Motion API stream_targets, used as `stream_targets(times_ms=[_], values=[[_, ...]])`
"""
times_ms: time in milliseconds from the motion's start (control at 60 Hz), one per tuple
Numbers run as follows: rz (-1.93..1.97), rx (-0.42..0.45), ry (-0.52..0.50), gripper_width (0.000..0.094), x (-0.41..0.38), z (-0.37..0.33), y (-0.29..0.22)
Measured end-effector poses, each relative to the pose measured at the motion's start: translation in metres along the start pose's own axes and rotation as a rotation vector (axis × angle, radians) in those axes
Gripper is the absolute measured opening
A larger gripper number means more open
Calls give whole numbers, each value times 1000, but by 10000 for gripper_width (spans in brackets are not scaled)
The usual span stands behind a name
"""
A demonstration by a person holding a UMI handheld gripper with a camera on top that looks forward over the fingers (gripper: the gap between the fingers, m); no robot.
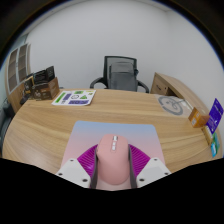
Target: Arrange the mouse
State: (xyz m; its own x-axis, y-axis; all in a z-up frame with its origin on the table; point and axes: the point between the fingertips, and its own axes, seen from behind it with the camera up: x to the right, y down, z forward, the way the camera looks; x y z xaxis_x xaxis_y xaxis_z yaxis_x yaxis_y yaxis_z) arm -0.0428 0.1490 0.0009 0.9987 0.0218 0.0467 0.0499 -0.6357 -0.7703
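Note:
A pale pink computer mouse [113,160] with a light scroll wheel sits between my gripper's [112,168] two fingers, its nose pointing forward. Both magenta pads [88,160] press against its sides, so the gripper is shut on it. A pale pink mouse mat [92,131] lies on the wooden desk [60,120] just beyond and under the mouse. The mouse's rear end is hidden low between the fingers.
A black mesh office chair [120,73] stands behind the desk. A colourful booklet [73,97] lies at the far left, a grey roundish object [172,103] and a purple box [215,110] at the right. Shelves [35,85] stand far left.

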Motion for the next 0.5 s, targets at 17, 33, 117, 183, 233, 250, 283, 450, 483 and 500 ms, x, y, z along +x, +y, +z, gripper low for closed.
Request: stream_targets(times_ms=[17,33,117,183,233,250,283,450,483,500], values=[[3,-2,-1,454,0,0,1],[8,0,-2,460,0,0,1],[46,9,-7,518,-1,1,0],[78,-3,-13,576,-3,1,4],[107,-28,-24,694,-6,-2,10],[115,-31,-29,752,-7,-3,11],[125,-23,-39,857,-8,-7,9],[178,5,-5,834,-8,-54,16],[174,11,-6,833,-11,-69,18],[170,16,-6,832,-13,-76,20]])
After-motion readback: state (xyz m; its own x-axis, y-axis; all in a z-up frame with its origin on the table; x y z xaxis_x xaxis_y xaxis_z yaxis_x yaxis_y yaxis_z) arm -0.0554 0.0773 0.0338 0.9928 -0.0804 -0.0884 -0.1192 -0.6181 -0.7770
